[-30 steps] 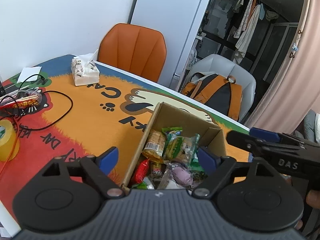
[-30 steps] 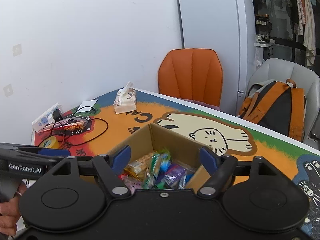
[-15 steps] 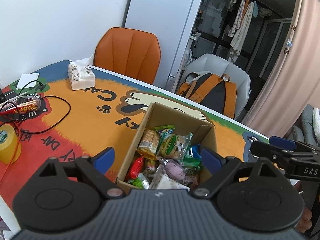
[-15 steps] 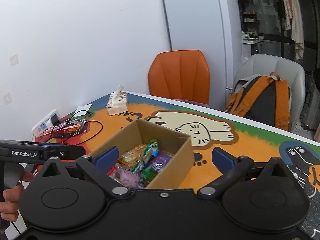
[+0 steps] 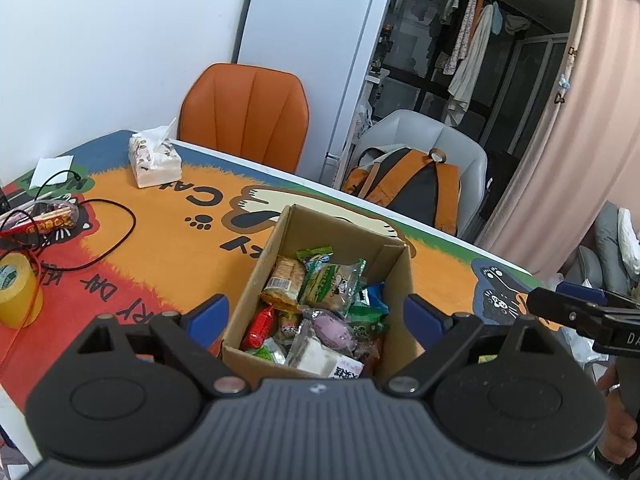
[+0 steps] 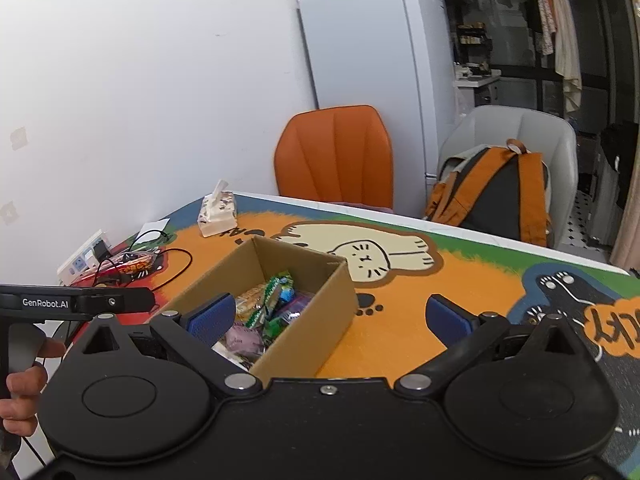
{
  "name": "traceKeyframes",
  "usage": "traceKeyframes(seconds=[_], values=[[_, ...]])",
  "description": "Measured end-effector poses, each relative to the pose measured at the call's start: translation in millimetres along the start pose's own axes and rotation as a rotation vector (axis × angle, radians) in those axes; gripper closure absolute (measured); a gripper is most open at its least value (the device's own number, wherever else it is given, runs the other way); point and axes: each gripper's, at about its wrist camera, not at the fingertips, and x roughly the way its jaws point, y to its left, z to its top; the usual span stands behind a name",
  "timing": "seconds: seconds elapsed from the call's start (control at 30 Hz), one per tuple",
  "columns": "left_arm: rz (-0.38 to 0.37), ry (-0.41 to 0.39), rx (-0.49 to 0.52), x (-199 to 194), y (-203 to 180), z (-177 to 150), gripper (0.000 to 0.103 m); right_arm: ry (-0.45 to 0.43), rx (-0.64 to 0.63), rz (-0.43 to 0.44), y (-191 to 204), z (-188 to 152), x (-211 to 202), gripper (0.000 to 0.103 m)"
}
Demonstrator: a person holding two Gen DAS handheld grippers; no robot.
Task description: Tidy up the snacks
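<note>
1. On the cartoon-cat printed table mat (image 5: 168,240) sits one open brown cardboard box (image 5: 260,280), loaded with wrapped snacks (image 5: 320,304).
2. Left gripper (image 5: 316,310): blue-padded fingers (image 5: 212,312) wide apart, one either side of the box's near end, neither touching it, holding nothing.
3. Right gripper (image 6: 328,316): fingers (image 6: 444,316) spread fully; left pad over the box's near corner, right pad over bare mat; nothing gripped.
4. Snack count inside the box unclear; red, green, purple and tan packets are visible.
5. Also on the mat: one tissue pack (image 5: 154,160), one yellow tape roll (image 5: 16,292), one black cable (image 5: 100,232), one red snack bag (image 5: 44,222).
6. Behind the table: one orange chair (image 6: 336,156), one grey chair (image 6: 520,140) carrying one orange-and-black backpack (image 6: 492,196), one white fridge (image 6: 376,60).
</note>
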Motion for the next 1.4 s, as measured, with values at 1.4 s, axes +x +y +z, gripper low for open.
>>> traceKeyframes(seconds=[1.4], values=[[-0.036, 0.012, 0.077, -45.3, -30.9, -40.9, 0.005, -0.036, -0.054, -0.142, 6.9, -44.5, -97.1, 0.0]])
